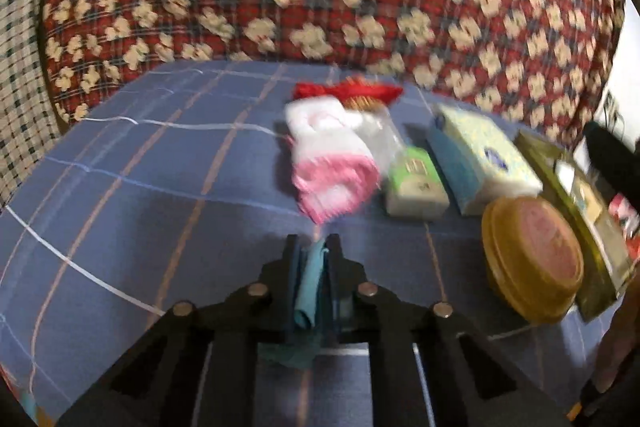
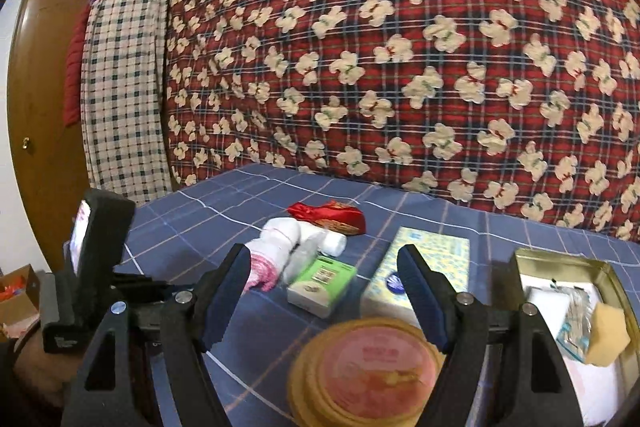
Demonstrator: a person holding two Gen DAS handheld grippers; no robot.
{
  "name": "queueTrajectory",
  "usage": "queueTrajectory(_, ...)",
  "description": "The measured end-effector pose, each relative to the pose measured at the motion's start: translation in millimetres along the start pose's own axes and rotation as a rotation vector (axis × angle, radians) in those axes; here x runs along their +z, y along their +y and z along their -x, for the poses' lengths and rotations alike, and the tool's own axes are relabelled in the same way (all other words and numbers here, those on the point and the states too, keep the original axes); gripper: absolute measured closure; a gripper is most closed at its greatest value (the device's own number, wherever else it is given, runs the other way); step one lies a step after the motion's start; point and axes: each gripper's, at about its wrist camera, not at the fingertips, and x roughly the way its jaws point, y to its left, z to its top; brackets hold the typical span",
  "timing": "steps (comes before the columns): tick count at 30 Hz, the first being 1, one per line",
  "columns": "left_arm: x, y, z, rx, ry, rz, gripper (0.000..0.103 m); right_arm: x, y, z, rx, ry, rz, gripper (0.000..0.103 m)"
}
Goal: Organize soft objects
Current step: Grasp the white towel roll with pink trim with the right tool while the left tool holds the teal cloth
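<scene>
Gold tin with small packets

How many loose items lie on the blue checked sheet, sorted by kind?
Soft fabric items: 2, the pink and white socks and the red pouch
Tissue packs: 2, the green pack and the blue and yellow pack
Tins: 2, the round tin and the open rectangular tin
Total: 6

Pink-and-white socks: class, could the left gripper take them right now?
Probably not: the left gripper is shut on a teal cloth. The socks lie just ahead, nothing between.
</scene>
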Motion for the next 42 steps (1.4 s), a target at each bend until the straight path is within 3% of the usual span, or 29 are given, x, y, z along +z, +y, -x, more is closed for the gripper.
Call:
queueTrajectory(4,15.1,20.6,8.2,0.011,-0.053,0.058,0.093,9.6,12.4,-16.0,0.001,0.029,0.008,0.026)
queueTrajectory(12,30.6,56.9,0.9,0.144,-0.125,0.136,0.093,30.4,38.7,-69.3,0.012,0.134,-0.006,0.026)
queueTrajectory(16,36.5,72.1,-2.4,0.171,-0.140,0.168,0.093,33.6,54.3,-96.2,-0.014,0.177,0.018,0.026)
queueTrajectory(19,39.9,77.0,-1.8,0.195,-0.157,0.167,0.093,34.0,61.9,-118.7,-0.039,0.215,0.025,0.034)
queueTrajectory(31,39.9,84.0,-6.7,0.174,-0.160,0.161,0.093,14.9,83.3,-184.0,-0.125,0.358,0.085,0.035)
queueTrajectory(34,39.5,79.8,-4.4,0.184,-0.172,0.143,0.093,5.7,84.1,-197.6,-0.135,0.411,0.092,0.041)
queueTrajectory(36,39.6,78.6,-3.5,0.187,-0.177,0.137,0.093,-0.5,84.2,-204.9,-0.142,0.445,0.100,0.053)
queueTrajectory(42,39.5,72.2,0.2,0.204,-0.199,0.103,0.093,0.2,76.5,-200.5,-0.102,0.439,0.053,0.063)
